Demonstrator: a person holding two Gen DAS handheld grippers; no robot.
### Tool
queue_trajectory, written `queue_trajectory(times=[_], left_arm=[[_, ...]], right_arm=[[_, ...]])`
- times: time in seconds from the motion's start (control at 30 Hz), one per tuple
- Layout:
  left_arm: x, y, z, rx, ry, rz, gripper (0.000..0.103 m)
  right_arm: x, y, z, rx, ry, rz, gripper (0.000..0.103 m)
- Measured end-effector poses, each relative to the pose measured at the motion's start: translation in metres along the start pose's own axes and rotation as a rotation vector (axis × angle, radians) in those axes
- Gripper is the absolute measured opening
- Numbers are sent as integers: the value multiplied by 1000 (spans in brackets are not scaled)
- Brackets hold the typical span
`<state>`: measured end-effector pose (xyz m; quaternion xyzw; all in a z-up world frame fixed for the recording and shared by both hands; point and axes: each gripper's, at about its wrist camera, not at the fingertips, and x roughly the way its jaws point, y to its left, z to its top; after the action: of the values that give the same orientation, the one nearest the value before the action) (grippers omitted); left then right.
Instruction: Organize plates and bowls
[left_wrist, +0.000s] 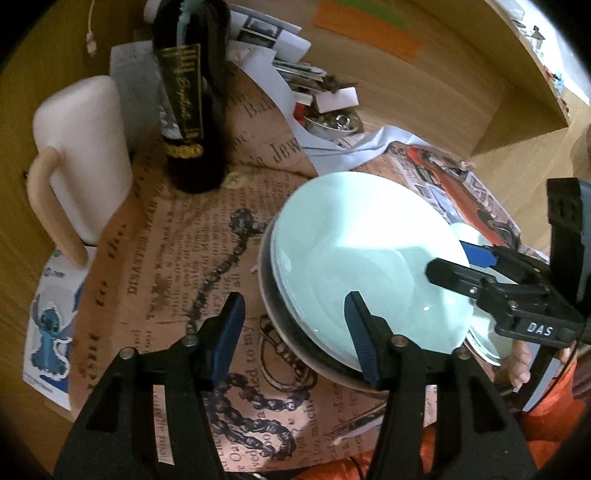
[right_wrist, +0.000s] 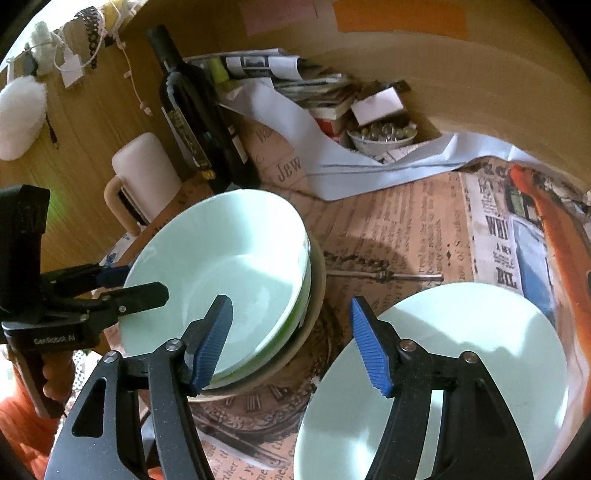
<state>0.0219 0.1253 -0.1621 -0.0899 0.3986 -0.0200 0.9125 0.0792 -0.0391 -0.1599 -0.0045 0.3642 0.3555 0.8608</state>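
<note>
A stack of pale green bowls (right_wrist: 221, 266) sits nested in a beige bowl (right_wrist: 317, 288) on the newspaper-covered table; it also shows in the left wrist view (left_wrist: 362, 254). A pale green plate (right_wrist: 461, 362) lies flat to its right. My left gripper (left_wrist: 295, 332) is open at the stack's near-left rim, one finger over the rim. My right gripper (right_wrist: 291, 339) is open, its left finger over the stack's rim, its right finger over the plate's edge. Neither holds anything.
A dark wine bottle (left_wrist: 192, 110) and a white jug with a beige handle (left_wrist: 81, 162) stand behind the stack. A small bowl of trinkets (right_wrist: 380, 136) and a pile of papers (right_wrist: 295, 74) lie at the back by the wooden wall.
</note>
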Motion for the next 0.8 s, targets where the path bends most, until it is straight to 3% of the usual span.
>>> queue_trajectory(times=[0.27, 0.4, 0.57, 0.8], left_arm=[[7, 4, 2, -15, 28, -50, 55], [13, 4, 3, -15, 46, -79, 49], [13, 1, 2, -5, 32, -56, 48], [12, -17, -4, 62, -14, 62, 46]], right_arm=[[11, 2, 0, 5, 51, 23, 45], [17, 2, -1, 8, 60, 19, 44], [15, 4, -2, 11, 49, -2, 41], [13, 9, -4, 2, 33, -45, 40]])
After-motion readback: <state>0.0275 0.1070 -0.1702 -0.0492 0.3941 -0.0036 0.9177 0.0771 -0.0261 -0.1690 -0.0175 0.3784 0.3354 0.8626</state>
